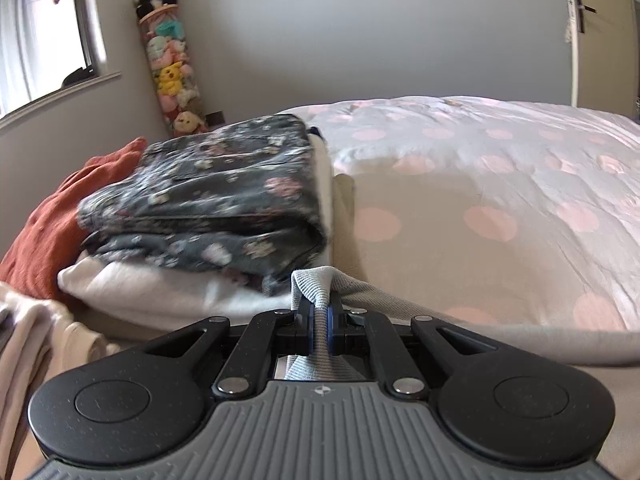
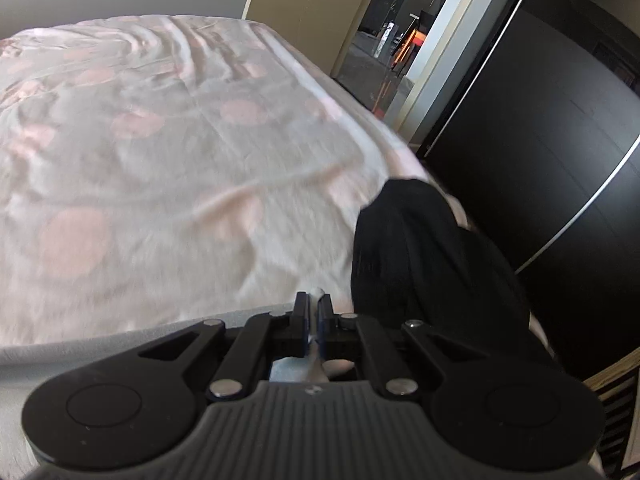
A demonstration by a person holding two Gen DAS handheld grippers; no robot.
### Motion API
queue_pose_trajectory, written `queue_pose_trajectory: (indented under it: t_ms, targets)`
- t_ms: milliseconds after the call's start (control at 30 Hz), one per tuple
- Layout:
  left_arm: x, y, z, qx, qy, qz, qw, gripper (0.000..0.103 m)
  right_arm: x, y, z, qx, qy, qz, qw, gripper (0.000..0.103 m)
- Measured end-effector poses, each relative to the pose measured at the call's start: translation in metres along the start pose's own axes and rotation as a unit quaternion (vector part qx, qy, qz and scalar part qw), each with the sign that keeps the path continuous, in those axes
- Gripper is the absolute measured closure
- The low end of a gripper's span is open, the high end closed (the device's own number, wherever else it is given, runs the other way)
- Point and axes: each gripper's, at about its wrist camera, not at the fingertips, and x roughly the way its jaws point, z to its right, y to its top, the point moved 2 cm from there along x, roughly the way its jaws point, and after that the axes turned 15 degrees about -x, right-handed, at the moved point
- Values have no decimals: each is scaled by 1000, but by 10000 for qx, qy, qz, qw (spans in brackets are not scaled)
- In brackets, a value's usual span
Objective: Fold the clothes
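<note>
Grey ribbed garment (image 1: 316, 292): mostly hidden beneath the left gripper (image 1: 319, 320); its full shape cannot be told.
Pale fabric (image 2: 316, 294) in the right gripper (image 2: 314, 320): only a sliver is shown between the jaws.
Floral folded garment (image 1: 216, 196): blurred; the print is smeared.
Black garment (image 2: 420, 248): its lower part is covered by the gripper body.
Pink clothing (image 1: 24, 340): cut off by the left edge.

grey ribbed garment (image 1: 320, 280); dark floral fold (image 1: 224, 184); pink-dotted duvet (image 1: 500, 184).
</note>
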Motion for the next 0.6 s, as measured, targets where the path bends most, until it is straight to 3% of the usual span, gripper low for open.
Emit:
queue_pose_trajectory:
  t_ms: [233,433,600]
  targets:
    - [41,0,38,264,87,89,9996,99,68,61,-21,-312,-564,-124,9978,99]
    - [57,-16,51,950,362,64,9948,99,109,64,-46,-713,-500,-550,9947,98]
    - [46,-4,36,289,206,190,9992,99,105,60,-37,-665,-649,-555,9941,99]
